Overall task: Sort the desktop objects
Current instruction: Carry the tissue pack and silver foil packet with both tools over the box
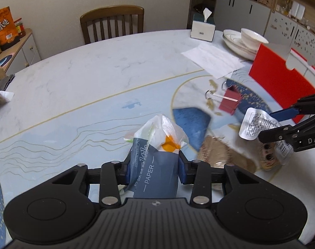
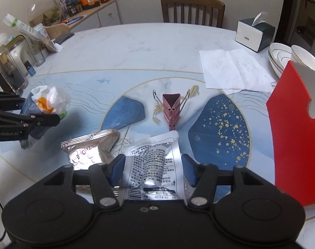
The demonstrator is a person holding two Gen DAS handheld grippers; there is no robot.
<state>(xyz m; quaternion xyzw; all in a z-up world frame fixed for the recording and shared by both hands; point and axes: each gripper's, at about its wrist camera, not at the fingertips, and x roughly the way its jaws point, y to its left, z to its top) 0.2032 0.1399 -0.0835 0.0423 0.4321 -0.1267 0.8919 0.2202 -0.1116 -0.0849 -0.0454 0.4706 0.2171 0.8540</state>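
Observation:
My left gripper (image 1: 154, 167) is shut on a dark blue tissue pack (image 1: 155, 172) with a white plastic bag and orange bits on top, held above the table; it also shows in the right wrist view (image 2: 43, 108). My right gripper (image 2: 152, 168) has a silver printed snack packet (image 2: 155, 164) between its fingers, the pads (image 2: 117, 166) near its edges; the grip is unclear. That packet shows in the left wrist view (image 1: 259, 124). A second silver wrapper (image 2: 91, 149) lies at the left. A red binder clip (image 2: 172, 108) lies mid-table, also in the left wrist view (image 1: 230, 100).
A red box (image 2: 292, 132) stands at the right. A white paper towel (image 2: 234, 70), tissue box (image 2: 253, 33), and stacked bowls (image 2: 282, 58) sit at the far right. Jars and a glass (image 2: 10, 70) stand at the left edge. A wooden chair (image 2: 192, 8) is behind.

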